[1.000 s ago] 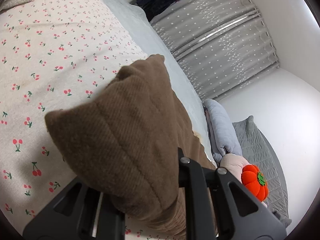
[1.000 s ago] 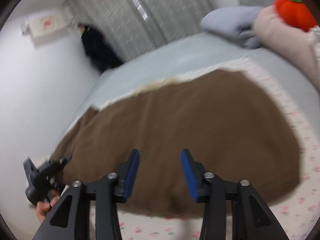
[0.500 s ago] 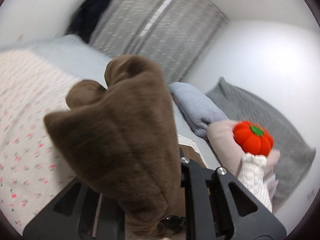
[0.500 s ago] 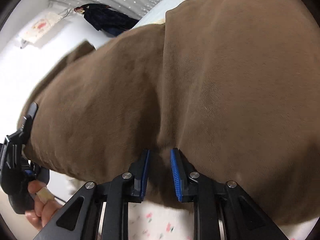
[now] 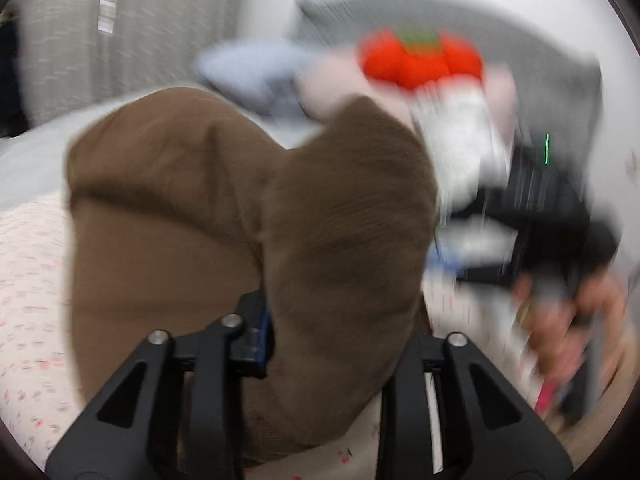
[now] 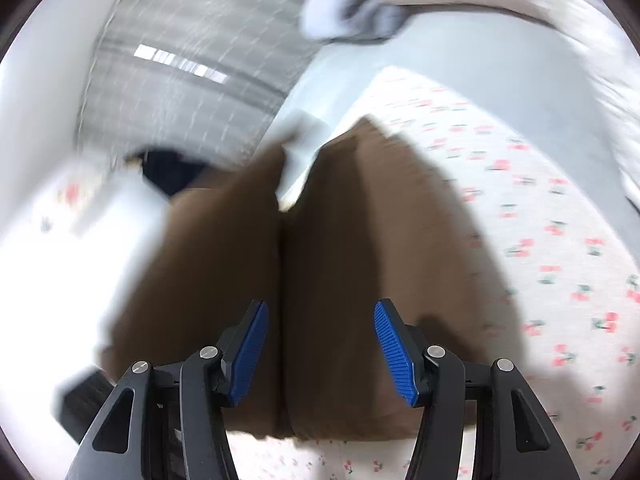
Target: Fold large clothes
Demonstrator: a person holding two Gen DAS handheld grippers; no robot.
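A brown fleece garment (image 5: pixel 208 208) lies bunched on the cherry-print bedsheet (image 6: pixel 540 240). In the left wrist view one thick lobe of it stands up between the fingers of my left gripper (image 5: pixel 344 340). The jaws are opening, and the blue left pad (image 5: pixel 262 332) still touches the cloth. In the right wrist view the garment (image 6: pixel 340 240) is doubled, with a fold line down its middle. My right gripper (image 6: pixel 322 354) hovers over its near edge, jaws opening. The blue pads (image 6: pixel 250 350) are apart and clear of the cloth. The left wrist view also shows the right gripper's body (image 5: pixel 552 216), blurred, held in a hand (image 5: pixel 580 312).
An orange pumpkin plush (image 5: pixel 420 60) sits on pink and white bedding at the head of the bed. A light blue folded cloth (image 5: pixel 252 68) and a grey pillow (image 5: pixel 520 52) lie beside it. Grey curtains (image 6: pixel 192 60) and a dark hanging garment (image 6: pixel 168 168) stand behind the bed.
My left gripper has swung toward the pillows with the brown cloth, rolling as it went, and its fingers have spread. The right gripper's pads, nearly together on the garment half a second ago, now stand wide.
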